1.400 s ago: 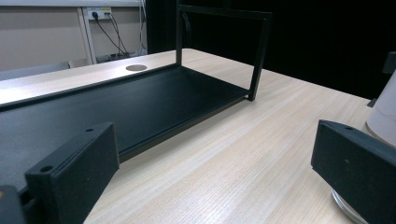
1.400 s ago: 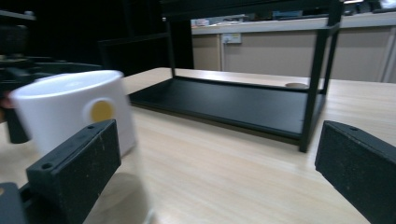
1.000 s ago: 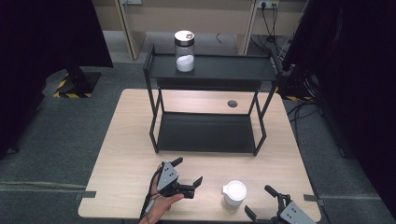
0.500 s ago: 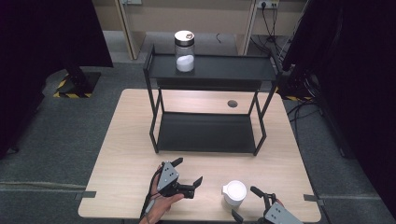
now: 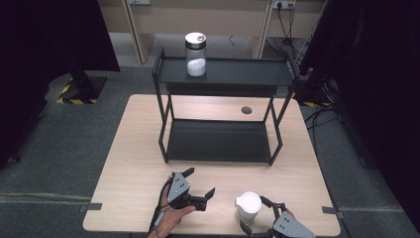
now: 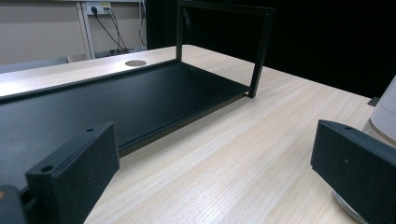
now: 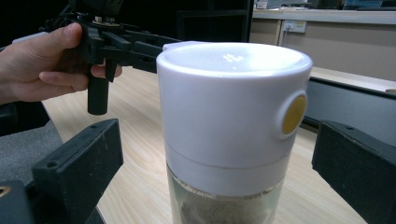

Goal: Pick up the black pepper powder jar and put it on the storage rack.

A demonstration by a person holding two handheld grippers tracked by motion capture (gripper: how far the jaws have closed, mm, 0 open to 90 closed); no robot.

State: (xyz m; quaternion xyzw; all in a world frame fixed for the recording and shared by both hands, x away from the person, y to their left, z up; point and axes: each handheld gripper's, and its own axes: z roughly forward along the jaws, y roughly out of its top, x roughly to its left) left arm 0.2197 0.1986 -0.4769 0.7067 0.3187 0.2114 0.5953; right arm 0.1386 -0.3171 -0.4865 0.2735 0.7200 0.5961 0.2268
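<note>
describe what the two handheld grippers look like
Both are black, with two blocky black jaws that have small screw holes. Each carries a grey three-cornered plate on top: left gripper, right gripper. A dark cable trails from the left one along the person's hand.

On the wooden bench (image 5: 138, 144) stands a black two-level shelf (image 5: 223, 139), and on its upper level, near the left end, stands a glass jar (image 5: 195, 54) with white content. Near the front edge, the left gripper (image 5: 200, 191) is held by a hand (image 5: 171, 220), jaws apart. The right gripper (image 5: 257, 215) has its jaws on both sides of a white-lidded container (image 5: 247, 207).
</note>
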